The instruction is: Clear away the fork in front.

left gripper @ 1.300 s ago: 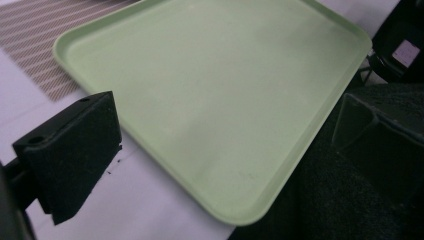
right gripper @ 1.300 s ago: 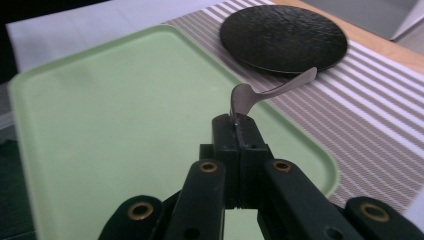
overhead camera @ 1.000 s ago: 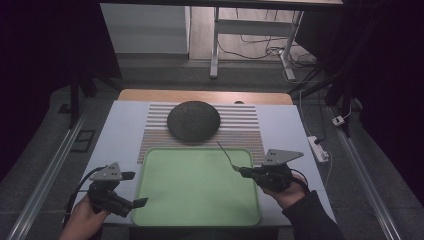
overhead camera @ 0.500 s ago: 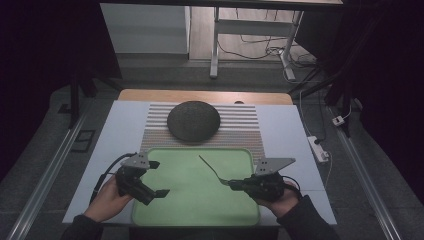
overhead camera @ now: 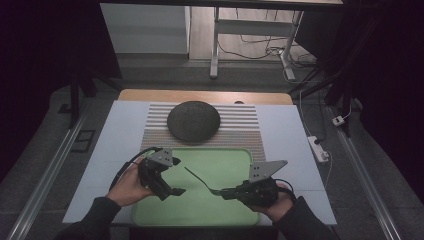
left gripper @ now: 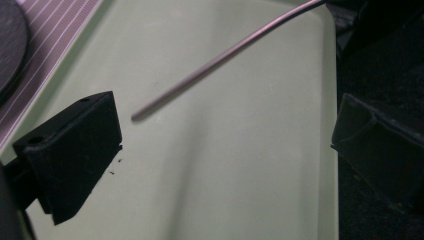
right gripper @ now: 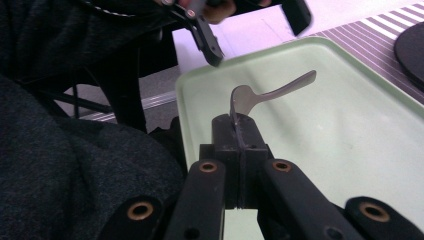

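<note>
My right gripper [overhead camera: 223,191] hovers over the right half of the light green tray [overhead camera: 227,159], shut on the broad end of a slim metal utensil [overhead camera: 200,179]. The utensil's handle [right gripper: 280,90] juts out past the closed jaws [right gripper: 239,125] toward my left gripper. Whether it is a spoon or a fork I cannot tell. My left gripper [overhead camera: 176,176] stands open over the tray's left half, just short of the handle. In the left gripper view the handle tip [left gripper: 137,115] hangs above the tray [left gripper: 225,190], between the spread jaws [left gripper: 220,150] and touching neither.
A dark round domed dish [overhead camera: 193,120] rests on a striped mat [overhead camera: 242,131] behind the tray. A white sheet [overhead camera: 117,132] covers the table. A power strip [overhead camera: 318,148] lies off the table's right edge. Sleeves and hands come in along the near edge.
My left gripper has moved right and forward from the tray's left edge to over the tray. My right gripper has carried the utensil leftward and nearer, bringing the handle tip up to the left jaws.
</note>
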`<control>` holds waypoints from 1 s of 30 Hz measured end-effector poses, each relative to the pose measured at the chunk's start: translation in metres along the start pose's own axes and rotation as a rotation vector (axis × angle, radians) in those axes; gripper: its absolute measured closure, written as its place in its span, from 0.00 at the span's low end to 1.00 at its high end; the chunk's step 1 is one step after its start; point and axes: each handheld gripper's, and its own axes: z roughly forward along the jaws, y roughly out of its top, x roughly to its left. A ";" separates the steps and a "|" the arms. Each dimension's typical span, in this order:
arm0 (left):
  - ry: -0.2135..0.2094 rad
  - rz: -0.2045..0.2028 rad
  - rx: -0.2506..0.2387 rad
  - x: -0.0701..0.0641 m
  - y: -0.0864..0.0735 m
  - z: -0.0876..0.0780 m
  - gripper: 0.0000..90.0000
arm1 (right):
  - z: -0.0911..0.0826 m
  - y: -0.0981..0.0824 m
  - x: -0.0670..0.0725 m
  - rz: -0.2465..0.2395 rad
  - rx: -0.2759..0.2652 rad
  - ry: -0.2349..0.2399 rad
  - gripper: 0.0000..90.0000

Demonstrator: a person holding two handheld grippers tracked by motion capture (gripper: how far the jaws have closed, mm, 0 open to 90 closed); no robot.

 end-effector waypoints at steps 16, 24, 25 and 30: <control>-0.115 0.202 0.084 -0.005 0.022 0.024 0.37 | 0.003 0.005 0.004 -0.011 0.015 0.095 1.00; -0.126 0.278 0.089 -0.006 0.020 0.022 0.68 | 0.003 0.005 0.004 -0.015 0.024 0.135 1.00; -0.127 0.291 0.092 -0.006 0.020 0.022 0.70 | 0.003 0.005 0.004 -0.014 0.024 0.139 1.00; -0.147 0.342 0.100 -0.007 0.018 0.022 0.79 | 0.003 0.006 0.004 -0.015 0.028 0.148 1.00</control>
